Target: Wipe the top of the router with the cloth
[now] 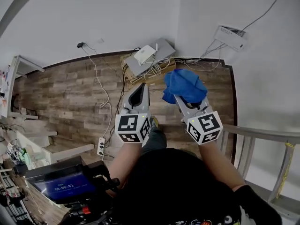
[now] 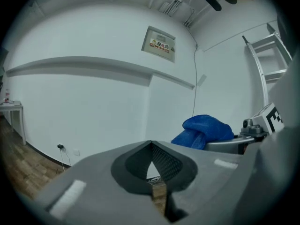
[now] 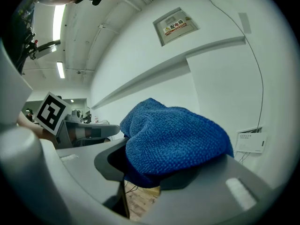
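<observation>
**Cloth gripped, router lying ahead and up-left**

The right gripper point(image 1: 183, 100) is clamping the bunched blue cloth point(image 1: 185, 85). The left gripper point(image 1: 139, 90) is hanging beside it, jaws together on nothing. Beyond, at upper centre and up-left of the cloth, the white router point(image 1: 145, 54) is lying on a grey box point(image 1: 164, 48) by the wall, its length slanting toward upper right. Cables point(image 1: 197, 62) are crowding its right side.

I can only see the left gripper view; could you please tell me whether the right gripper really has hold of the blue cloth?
Observer: Yes. In the right gripper view the right gripper is shut on the cloth, which bunches up over its jaws.
Operator: Thank you. And where is the router?
Observer: In the head view the white router lies on a grey unit on the floor by the wall, ahead of both grippers. The cloth is not touching it.
</observation>
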Demonstrator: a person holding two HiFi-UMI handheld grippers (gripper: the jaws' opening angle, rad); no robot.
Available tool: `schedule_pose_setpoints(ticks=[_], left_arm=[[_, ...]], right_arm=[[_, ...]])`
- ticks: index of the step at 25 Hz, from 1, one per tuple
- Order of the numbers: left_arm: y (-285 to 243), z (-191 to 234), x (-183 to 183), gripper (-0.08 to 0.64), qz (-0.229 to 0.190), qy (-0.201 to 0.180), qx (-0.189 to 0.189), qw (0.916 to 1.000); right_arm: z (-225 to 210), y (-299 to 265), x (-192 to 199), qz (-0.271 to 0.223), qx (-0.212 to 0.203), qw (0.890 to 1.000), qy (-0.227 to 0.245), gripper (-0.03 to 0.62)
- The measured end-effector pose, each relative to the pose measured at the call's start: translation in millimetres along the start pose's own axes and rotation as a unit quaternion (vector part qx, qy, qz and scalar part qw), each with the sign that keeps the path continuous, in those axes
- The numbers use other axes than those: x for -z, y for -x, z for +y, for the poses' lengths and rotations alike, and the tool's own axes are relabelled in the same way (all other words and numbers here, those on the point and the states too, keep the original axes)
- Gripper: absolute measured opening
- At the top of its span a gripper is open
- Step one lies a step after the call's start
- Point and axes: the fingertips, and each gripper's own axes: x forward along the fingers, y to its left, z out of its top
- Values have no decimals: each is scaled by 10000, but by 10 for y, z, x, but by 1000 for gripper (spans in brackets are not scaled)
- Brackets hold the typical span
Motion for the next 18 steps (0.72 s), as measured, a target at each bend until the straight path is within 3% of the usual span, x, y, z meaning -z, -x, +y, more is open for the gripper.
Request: schedule_pose_setpoints(ticks=[7,13,18], left_arm=[[-1093,1278,-222,0,177,150,-25,9997],[-988,1500,-59,0,296,231,-210,9991],[-1190,1553,41,0,551,296,-377,9973]], right_arm=[[-524,-1448,-179,283,396,9988,61,173],[-647,-1489,11,491,509,9973,203,173],[-867,-1768,132,724,307,9967,206,173]])
